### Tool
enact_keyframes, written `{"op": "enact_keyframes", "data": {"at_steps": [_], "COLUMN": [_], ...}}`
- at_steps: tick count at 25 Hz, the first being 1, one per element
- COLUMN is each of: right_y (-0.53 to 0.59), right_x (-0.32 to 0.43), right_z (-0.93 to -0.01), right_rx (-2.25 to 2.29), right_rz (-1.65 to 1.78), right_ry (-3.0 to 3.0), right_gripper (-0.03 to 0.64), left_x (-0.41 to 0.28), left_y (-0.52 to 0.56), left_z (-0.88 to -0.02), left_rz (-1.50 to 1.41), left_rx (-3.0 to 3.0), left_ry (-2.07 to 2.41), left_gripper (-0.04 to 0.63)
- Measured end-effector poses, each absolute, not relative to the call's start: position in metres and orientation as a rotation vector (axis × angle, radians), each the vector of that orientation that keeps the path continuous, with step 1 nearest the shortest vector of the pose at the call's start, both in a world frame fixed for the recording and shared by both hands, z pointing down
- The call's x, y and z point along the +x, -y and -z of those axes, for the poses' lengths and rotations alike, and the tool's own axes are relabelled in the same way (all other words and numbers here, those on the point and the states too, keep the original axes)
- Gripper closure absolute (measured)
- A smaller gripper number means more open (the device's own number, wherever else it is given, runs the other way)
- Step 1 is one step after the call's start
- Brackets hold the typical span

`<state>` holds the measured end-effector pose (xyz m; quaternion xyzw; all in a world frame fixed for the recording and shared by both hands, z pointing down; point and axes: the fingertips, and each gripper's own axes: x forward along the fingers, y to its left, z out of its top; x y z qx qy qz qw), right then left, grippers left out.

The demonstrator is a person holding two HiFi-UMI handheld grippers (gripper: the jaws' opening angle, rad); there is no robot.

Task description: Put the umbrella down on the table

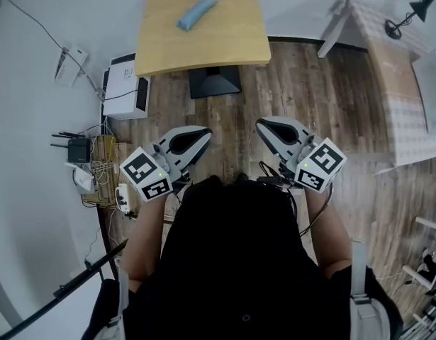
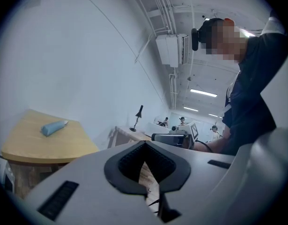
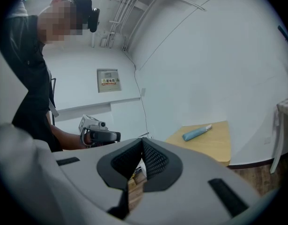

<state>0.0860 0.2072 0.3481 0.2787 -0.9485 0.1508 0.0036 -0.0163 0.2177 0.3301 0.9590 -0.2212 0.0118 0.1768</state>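
– Umbrella (image 1: 200, 9) check: folded, blue, lying flat on the table (image 1: 225, 44). It sits slanted on the far half, pale end toward the far right corner. Nothing touches it.
– Agreed. Your left gripper (image 1: 205, 136)?
– Jaws together, nothing between them. You hold it close in front of your body, over the floor (image 1: 310, 98), well apart from the table.
– And your right gripper (image 1: 262, 126)?
– Same: pads meet at the tips, empty. It hangs near your left one with a gap between, and both point toward the table.
– Do the gripper views confirm that?
– Yes. Each shows its own pads meeting at the tips with nothing between them, and the umbrella alone on the tabletop. Each also catches your other gripper off to the side.
– Around you?
– Black base (image 1: 214, 82) under the table. On your left by the wall: white box (image 1: 124, 87) just beside the table, router (image 1: 79, 149), power strip (image 1: 123, 198) in tangled cables. On your right: second table (image 1: 395, 83) with a checked cloth, lamp (image 1: 409, 16) at its far end. There are people far back in the left gripper view, too small to detail.
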Motion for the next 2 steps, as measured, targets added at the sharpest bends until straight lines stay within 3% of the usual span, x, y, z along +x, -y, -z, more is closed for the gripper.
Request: {"op": "enact_keyframes", "data": {"at_steps": [2], "right_y": [-0.2034], "right_x": [0.0958], "right_z": [-0.353], "right_rx": [0.859], "right_rz": [-0.467], "right_ry": [2.973], "right_gripper": [0.598], "left_x": [-0.007], "left_y": [-0.2147], "left_z": [-0.3342], "left_rz": [-0.039], "left_rx": [2.711], "left_ry": [0.635], "left_gripper": [0.583]}}
